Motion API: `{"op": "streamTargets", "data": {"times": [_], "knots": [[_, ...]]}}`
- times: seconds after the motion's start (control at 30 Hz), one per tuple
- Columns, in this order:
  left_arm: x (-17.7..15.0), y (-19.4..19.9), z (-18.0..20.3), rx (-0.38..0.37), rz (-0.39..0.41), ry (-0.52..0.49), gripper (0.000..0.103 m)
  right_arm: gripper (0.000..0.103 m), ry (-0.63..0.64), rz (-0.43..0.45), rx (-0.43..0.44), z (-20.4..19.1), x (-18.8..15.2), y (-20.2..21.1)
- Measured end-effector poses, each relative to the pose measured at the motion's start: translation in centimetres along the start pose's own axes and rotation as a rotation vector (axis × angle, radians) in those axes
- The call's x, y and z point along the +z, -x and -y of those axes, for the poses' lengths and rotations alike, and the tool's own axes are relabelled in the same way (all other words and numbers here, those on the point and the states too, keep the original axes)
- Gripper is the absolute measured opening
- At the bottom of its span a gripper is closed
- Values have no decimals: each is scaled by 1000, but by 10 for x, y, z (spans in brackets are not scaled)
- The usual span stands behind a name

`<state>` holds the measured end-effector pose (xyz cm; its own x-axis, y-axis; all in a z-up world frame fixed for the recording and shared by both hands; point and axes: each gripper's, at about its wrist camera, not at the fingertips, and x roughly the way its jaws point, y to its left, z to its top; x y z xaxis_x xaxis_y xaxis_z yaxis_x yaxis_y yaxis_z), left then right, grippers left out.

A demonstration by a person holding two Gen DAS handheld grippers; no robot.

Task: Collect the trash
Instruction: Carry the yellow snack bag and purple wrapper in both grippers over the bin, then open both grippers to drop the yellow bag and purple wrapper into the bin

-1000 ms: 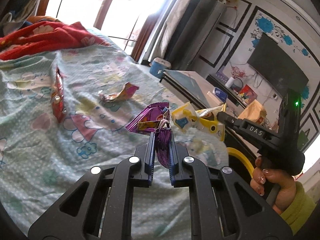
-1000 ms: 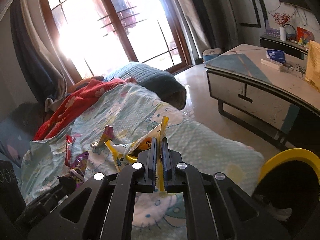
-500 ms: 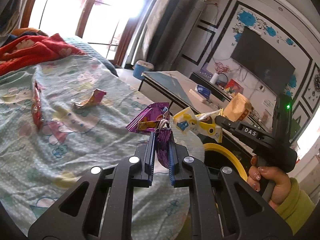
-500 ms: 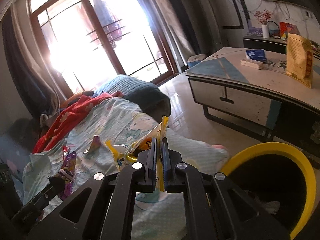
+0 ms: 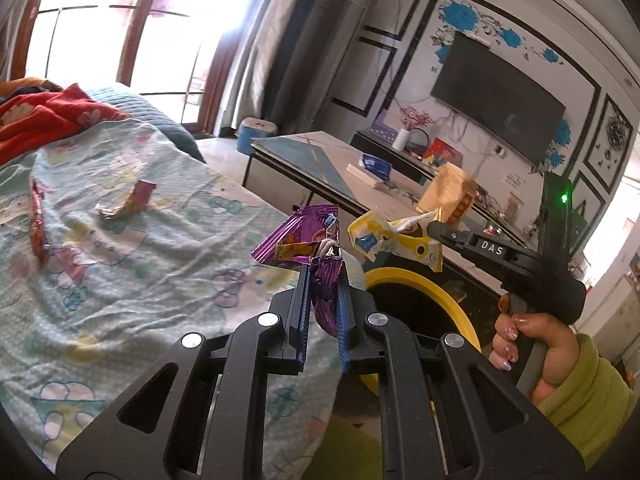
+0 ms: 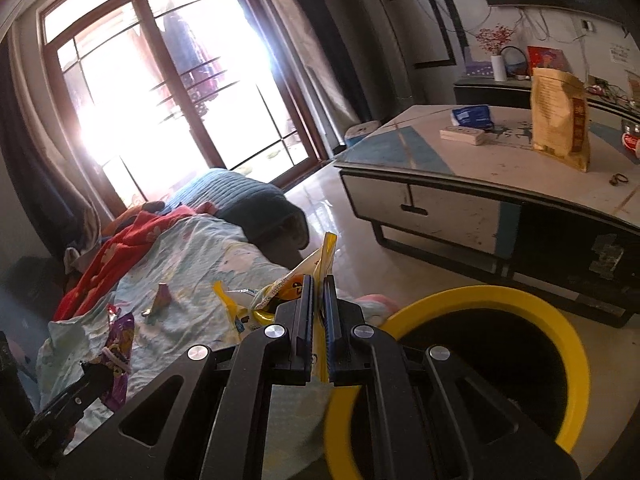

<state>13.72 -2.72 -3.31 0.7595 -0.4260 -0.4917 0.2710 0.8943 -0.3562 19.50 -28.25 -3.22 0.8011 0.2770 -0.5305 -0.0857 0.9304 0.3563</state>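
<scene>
Left gripper (image 5: 323, 276): both fingers clamped on a crumpled purple wrapper (image 5: 298, 236), which is held in the air past the bed's near edge, just beside the yellow rim of the bin (image 5: 420, 284).

Right gripper (image 6: 318, 292): fingers pressed together on a yellow wrapper (image 6: 325, 254); a strip of it stands up between the pads and the rest bunches out to the left. In the left wrist view the same wrapper hangs above the bin's far rim, close to the purple one, not touching as far as I can tell.

Bin: black inside, yellow rim, on the floor at the bed's corner, between the bed and the low table (image 6: 500, 184). Contents not legible.

On the bedsheet (image 5: 120, 272): a folded pink-gold wrapper (image 5: 132, 202) toward the far edge, and a red wrapper (image 5: 38, 224) at the left edge, well apart from it.

On the table: a tan standing pouch (image 6: 560, 120), a white box, a blue pack.
</scene>
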Motion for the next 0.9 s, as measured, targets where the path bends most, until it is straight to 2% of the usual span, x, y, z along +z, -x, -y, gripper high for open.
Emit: {"op": "streamTargets", "data": {"times": [0.47,0.9], "knots": [[-17,-28,49,-55,-58,-118,7,5,-25,19,-87,49,3,26],[-42,-61,90,-115,-141,-219,7,5,-27,6,-181,95,-14,47]]}}
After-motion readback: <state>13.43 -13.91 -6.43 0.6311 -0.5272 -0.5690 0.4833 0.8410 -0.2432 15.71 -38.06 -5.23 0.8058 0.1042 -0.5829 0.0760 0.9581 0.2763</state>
